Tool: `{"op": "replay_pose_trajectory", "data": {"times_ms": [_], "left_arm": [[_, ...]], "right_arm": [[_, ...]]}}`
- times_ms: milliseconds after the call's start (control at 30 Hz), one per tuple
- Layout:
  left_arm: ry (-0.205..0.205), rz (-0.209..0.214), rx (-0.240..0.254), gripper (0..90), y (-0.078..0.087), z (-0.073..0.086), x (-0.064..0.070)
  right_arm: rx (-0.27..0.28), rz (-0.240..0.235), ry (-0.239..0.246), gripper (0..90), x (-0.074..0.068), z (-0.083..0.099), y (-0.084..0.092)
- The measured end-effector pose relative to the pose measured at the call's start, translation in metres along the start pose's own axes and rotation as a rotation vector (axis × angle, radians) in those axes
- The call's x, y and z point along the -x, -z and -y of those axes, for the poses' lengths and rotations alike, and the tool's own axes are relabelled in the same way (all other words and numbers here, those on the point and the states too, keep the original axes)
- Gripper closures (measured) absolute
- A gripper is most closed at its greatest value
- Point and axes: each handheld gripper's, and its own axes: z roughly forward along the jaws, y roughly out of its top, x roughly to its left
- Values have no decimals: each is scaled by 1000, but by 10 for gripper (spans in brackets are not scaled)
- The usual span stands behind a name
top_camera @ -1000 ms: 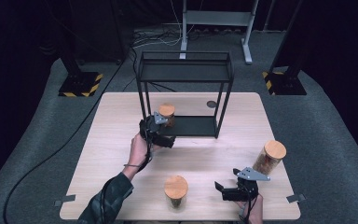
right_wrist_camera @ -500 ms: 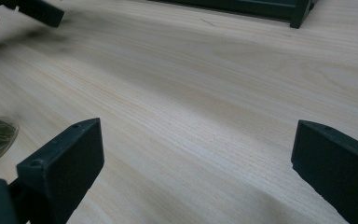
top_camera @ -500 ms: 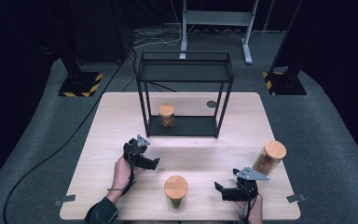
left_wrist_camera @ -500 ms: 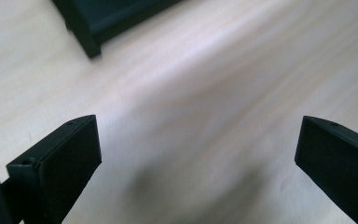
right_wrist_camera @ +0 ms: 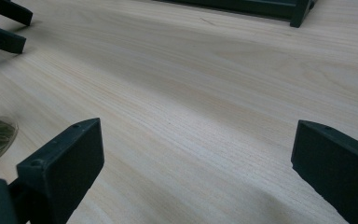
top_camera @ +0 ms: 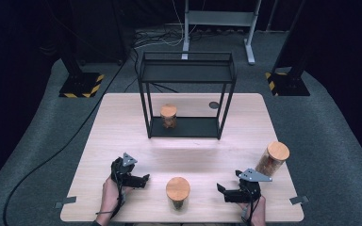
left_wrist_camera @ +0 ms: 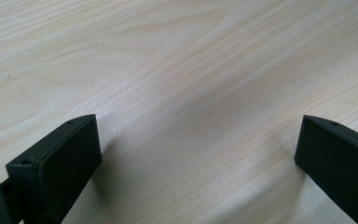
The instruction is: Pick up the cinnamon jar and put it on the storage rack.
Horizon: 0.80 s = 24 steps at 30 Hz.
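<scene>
Jar [top_camera: 177,192] with a cork lid stands near the worktop's [top_camera: 122,122] front edge, between the left hand-held gripper [top_camera: 143,179] and right hand-held gripper [top_camera: 221,191], both spread, empty. Its contents are hard to make out. Farther back, another jar [top_camera: 168,116] sits in the black rack [top_camera: 187,80].

Black hand-held gripper [top_camera: 144,179], grey plate

Left gripper [top_camera: 143,178] low on the surface [top_camera: 122,122], right gripper [top_camera: 221,190] across from it, and the near jar [top_camera: 177,192] sits between them, just beside each. Ahead of both grippers stands the rack [top_camera: 187,94], with a small jar [top_camera: 168,116] on its bottom shelf. Off beyond the right gripper, to its right, stands another jar [top_camera: 272,158].
</scene>
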Motion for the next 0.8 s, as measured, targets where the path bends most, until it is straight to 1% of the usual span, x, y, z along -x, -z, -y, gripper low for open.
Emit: {"op": "replay_pose_trajectory", "data": {"times_ms": [33,100,167,233,367,500,800], "left_arm": [[0,0,1,0,2,2,-1],[14,-11,12,0,5,6,-1],[16,-15,21,0,7,10,-2],[29,-22,28,0,8,12,-3],[35,-30,34,0,7,12,-5],[42,-39,34,0,8,12,-4],[40,-39,32,0,8,12,-4]], "right_arm": [[0,1,1,17,0,0,0],[0,1,0,17,0,0,0],[-2,2,-1,17,0,0,0],[-2,1,3,17,0,0,0],[-5,0,0,17,0,0,0],[-5,2,-1,16,0,0,0],[-5,5,0,16,0,0,0]]}}
